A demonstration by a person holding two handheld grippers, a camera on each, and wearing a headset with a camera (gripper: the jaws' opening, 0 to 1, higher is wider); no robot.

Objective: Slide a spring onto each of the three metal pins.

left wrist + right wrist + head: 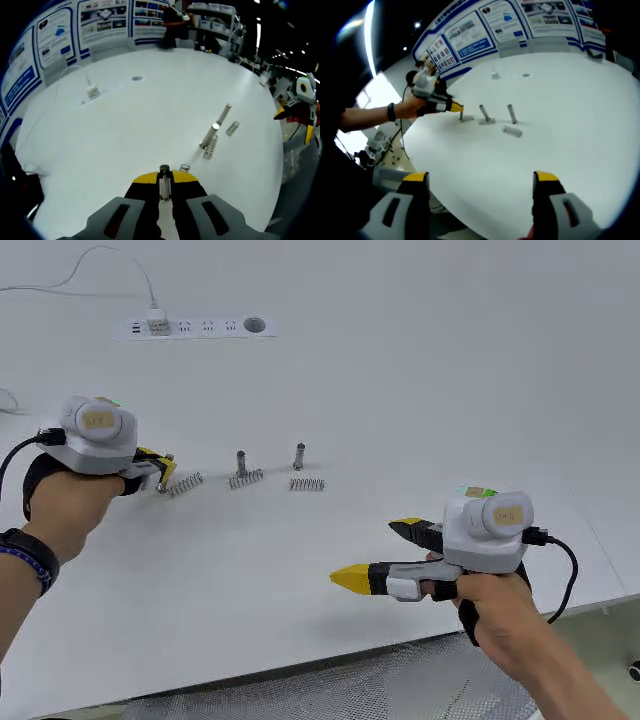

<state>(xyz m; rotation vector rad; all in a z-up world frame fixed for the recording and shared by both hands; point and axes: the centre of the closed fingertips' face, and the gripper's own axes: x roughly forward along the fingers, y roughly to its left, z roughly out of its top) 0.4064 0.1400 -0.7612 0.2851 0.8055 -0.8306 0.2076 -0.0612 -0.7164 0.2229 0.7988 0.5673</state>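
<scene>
The left hand-held gripper (pixel 160 468) has its yellow-tipped jaws closed on the first pin (pixel 164 183), which stands upright on the white table (pixel 420 400). In the left gripper view the pin sits squarely between the two tips, and the first spring (pixel 185 167) lies on the table just ahead of them and slightly to the right. Farther out along the same line stand the middle pin (pixel 209 136) and, beyond it, the far pin (pixel 225 112). Each has a spring lying close by: the middle spring (pixel 211 148) near the middle pin's foot, and the far spring (pixel 232 128) to the right of the far pin. None of the three springs is on a pin.

The right hand-held gripper (pixel 378 552) is held above the near edge of the table, well apart from the pins, with its jaws spread wide and nothing between them. From its own view the row of pins and springs lies ahead and slightly left, with the left hand-held gripper at the row's left end.

A white power strip (pixel 195 327) lies at the far side of the table, well beyond both grippers.
</scene>
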